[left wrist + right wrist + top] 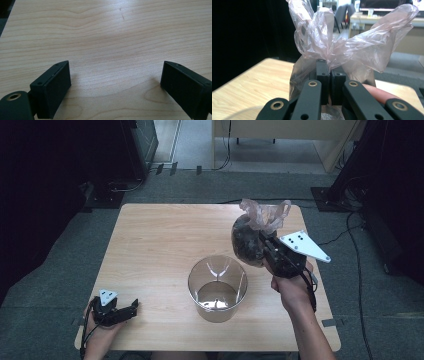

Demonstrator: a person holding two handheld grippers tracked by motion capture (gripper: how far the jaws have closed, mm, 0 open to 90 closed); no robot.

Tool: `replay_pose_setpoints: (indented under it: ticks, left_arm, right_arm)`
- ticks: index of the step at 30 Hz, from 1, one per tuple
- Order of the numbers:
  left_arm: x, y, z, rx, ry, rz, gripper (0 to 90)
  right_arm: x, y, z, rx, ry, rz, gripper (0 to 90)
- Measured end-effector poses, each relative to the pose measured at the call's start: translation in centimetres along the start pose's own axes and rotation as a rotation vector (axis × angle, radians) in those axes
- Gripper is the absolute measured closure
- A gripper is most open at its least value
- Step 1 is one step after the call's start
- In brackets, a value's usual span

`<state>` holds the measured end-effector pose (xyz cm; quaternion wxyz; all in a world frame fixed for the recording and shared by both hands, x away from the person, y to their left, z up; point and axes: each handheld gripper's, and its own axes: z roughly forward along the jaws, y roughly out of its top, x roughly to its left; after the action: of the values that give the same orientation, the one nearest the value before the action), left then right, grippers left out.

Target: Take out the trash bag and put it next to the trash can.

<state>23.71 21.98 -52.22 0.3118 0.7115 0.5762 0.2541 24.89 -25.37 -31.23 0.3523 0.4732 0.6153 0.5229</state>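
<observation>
The plastic bag (252, 240) is thin, translucent and pinkish, bulging with dark contents and gathered into a crumpled, knotted neck (332, 47) that flares upward in loose ears. It hangs clear of the wooden table (150, 245), held up by that neck, over the far right part of the top. The clear round container (217, 287) stands upright just beside and nearer, open-topped

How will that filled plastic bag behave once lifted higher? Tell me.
The plastic bag, pinched at its gathered neck by the right tongs, will probably sag and swing. Its thin film looks floppy, and the dark bulging load suggests some weight.
</observation>
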Motion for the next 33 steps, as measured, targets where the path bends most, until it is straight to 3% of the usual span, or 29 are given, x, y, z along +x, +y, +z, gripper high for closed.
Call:
replay_pose_setpoints:
  ticks: [5,8,12,14,17,19,22,25,27,29,31,33]
  left_arm:
    - [0.0,0.0,0.0,-0.001,0.0,-0.001,8.7]
    - [0.0,0.0,0.0,0.0,0.0,0.0,8.7]
    - [0.0,0.0,0.0,-0.001,0.0,-0.001,8.7]
    - [0.0,0.0,0.0,-0.001,0.0,-0.001,8.7]
    - [0.0,0.0,0.0,-0.003,-0.001,0.0,8.7]
    - [0.0,0.0,0.0,-0.002,-0.001,0.0,8.7]
    - [0.0,0.0,0.0,-0.002,-0.001,-0.001,8.7]
    - [0.0,0.0,0.0,-0.002,-0.001,-0.001,8.7]
    - [0.0,0.0,0.0,-0.002,-0.001,-0.001,8.7]
    - [0.0,0.0,0.0,-0.002,-0.001,-0.001,8.7]
    - [0.0,0.0,0.0,-0.002,-0.001,-0.001,8.7]
    - [0.0,0.0,0.0,-0.001,-0.001,0.0,8.7]
  right_arm:
    - [-1.0,-2.8,2.9,0.069,-0.012,0.016,88.6]
    - [-1.3,-4.9,4.6,0.106,0.004,0.021,88.6]
    - [-2.0,-7.4,6.1,0.078,0.103,0.009,88.4]
    - [-2.6,-8.4,6.5,0.071,0.129,0.009,87.8]
    - [-3.8,-9.7,6.8,0.075,0.168,0.059,87.8]
    - [-4.3,-10.6,6.8,0.095,0.197,0.065,87.7]
    - [-4.4,-12.0,6.6,0.131,0.228,0.025,86.5]
    - [-4.1,-12.8,6.1,0.145,0.255,-0.045,83.7]
    - [-3.9,-13.1,5.7,0.152,0.267,-0.087,77.4]
    - [-3.7,-13.3,5.4,0.167,0.274,-0.111,63.9]
    - [-3.5,-13.7,5.2,0.185,0.233,-0.143,45.6]
    - [-3.5,-14.0,5.0,0.21,0.226,-0.144,34.4]
